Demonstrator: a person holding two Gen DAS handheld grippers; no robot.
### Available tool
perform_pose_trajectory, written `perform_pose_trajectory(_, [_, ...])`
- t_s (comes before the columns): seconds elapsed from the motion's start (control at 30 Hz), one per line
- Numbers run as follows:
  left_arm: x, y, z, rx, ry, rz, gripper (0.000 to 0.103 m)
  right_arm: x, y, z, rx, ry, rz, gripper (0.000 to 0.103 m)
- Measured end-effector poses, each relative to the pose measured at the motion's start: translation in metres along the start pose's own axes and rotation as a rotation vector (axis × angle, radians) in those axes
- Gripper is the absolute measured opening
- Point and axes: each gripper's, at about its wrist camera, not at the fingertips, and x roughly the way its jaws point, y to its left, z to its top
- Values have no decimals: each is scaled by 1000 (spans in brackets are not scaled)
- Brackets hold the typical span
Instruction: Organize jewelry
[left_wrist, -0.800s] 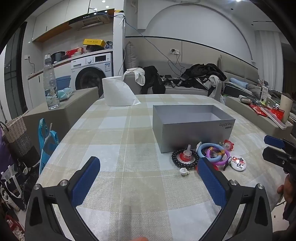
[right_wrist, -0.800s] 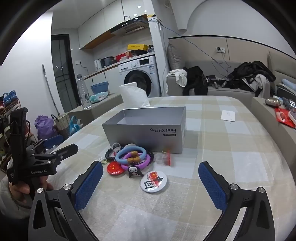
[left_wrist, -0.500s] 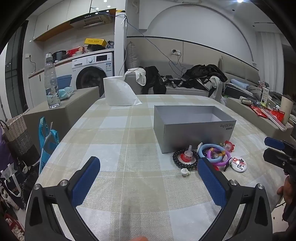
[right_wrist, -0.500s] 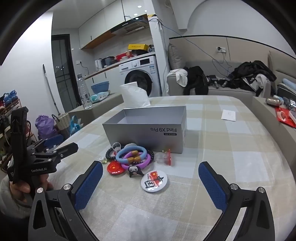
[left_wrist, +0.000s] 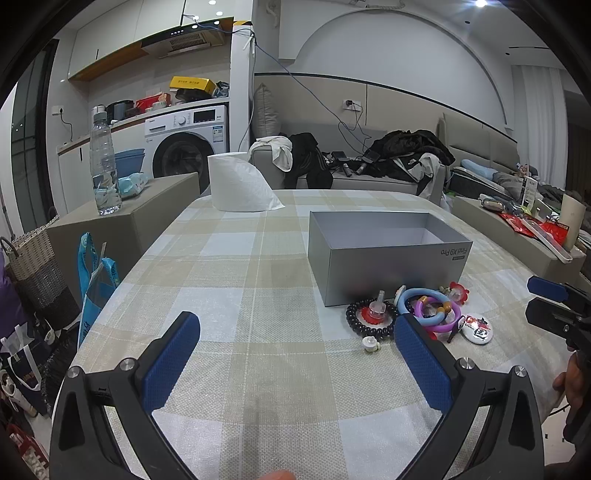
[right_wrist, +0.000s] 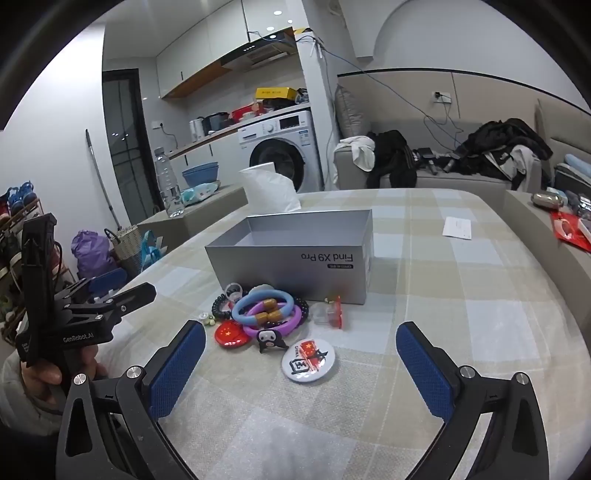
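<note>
Checked tabletop (right_wrist: 461, 295) carrying all task items, seen from both wrist cameras. An open grey box (right_wrist: 295, 269), lettered "Find X9 Pro" on its side wall, stands near the middle of the tabletop with nothing visible inside; a white paper roll (left_wrist: 236, 184) stands behind it at the far edge. The left gripper (left_wrist: 295, 354) hangs above bare cloth well left of the box, its blue-padded jaws spread wide with nothing between them; the right gripper (right_wrist: 301, 358) hangs above the near cloth, jaws likewise spread wide and holding nothing, with the jewelry pile just beyond its tips. The pile lies on the tabletop against the near wall of the box, outside it. Its members, in descending size: a light blue bangle (right_wrist: 264, 304) resting on a purple bangle (right_wrist: 284, 323), the two joined by amber beads; a black bead bracelet (left_wrist: 369, 321) on the pile's left side; a white round badge (right_wrist: 308, 358) with red and black print, lying nearest the right gripper and slightly apart from the pile; a red round badge (right_wrist: 231, 334) with yellow stars, touching the purple bangle; a small black-and-white figure charm (right_wrist: 271, 339) between the two badges; a clear and red trinket (right_wrist: 330, 312) to the right of the bangles; and small pale beads (right_wrist: 207, 319) at the pile's left edge. A slip of white paper (right_wrist: 458, 227) lies well apart on the far right cloth.
</note>
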Motion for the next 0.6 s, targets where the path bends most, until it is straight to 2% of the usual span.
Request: perform_pose_trajectory(0.6, [-3, 3, 1, -11, -3, 3, 102, 1, -2, -1, 2, 4, 4, 103])
